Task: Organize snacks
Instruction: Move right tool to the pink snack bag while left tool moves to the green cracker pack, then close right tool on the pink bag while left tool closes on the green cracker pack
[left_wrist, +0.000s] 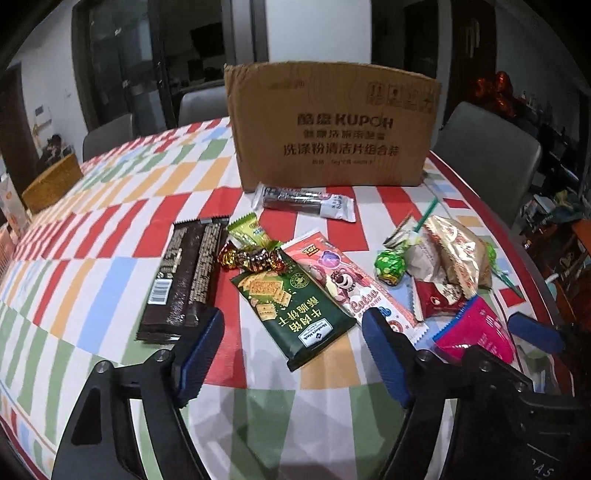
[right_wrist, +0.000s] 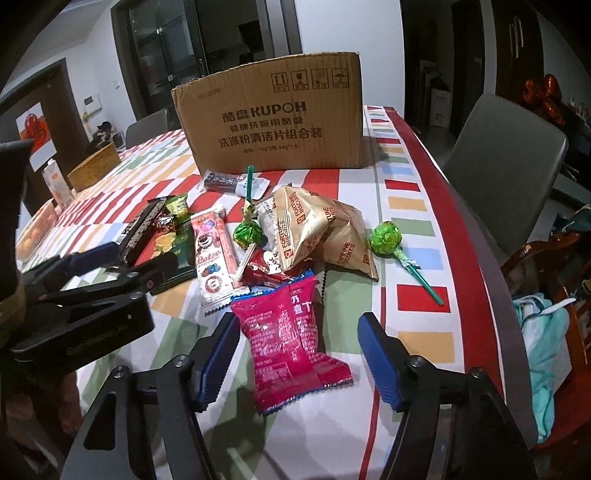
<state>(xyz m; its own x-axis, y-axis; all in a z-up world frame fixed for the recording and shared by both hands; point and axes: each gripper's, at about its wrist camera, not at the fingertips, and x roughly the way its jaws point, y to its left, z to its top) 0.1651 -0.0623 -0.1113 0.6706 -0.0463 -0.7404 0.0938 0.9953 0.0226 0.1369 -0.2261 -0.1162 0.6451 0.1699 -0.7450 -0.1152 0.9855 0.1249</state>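
A cardboard KUPOH box (left_wrist: 332, 125) (right_wrist: 273, 122) stands at the back of the table. Snacks lie spread in front of it. My left gripper (left_wrist: 293, 354) is open above the near end of a green cracker pack (left_wrist: 291, 310), with a dark chocolate bar (left_wrist: 181, 277) to its left and a pink Lotso pack (left_wrist: 354, 288) to its right. My right gripper (right_wrist: 299, 354) is open around a magenta packet (right_wrist: 291, 336), not closed on it. Gold Fortune Biscuits bags (right_wrist: 314, 229), green lollipops (right_wrist: 386, 238) and a dark bar (left_wrist: 306, 201) lie further back.
The striped tablecloth (left_wrist: 92, 236) covers a table with a red-bordered right edge (right_wrist: 454, 221). Grey chairs (right_wrist: 506, 162) stand at the right and behind. A woven basket (left_wrist: 51, 182) sits far left. The left gripper's body (right_wrist: 81, 295) shows in the right wrist view.
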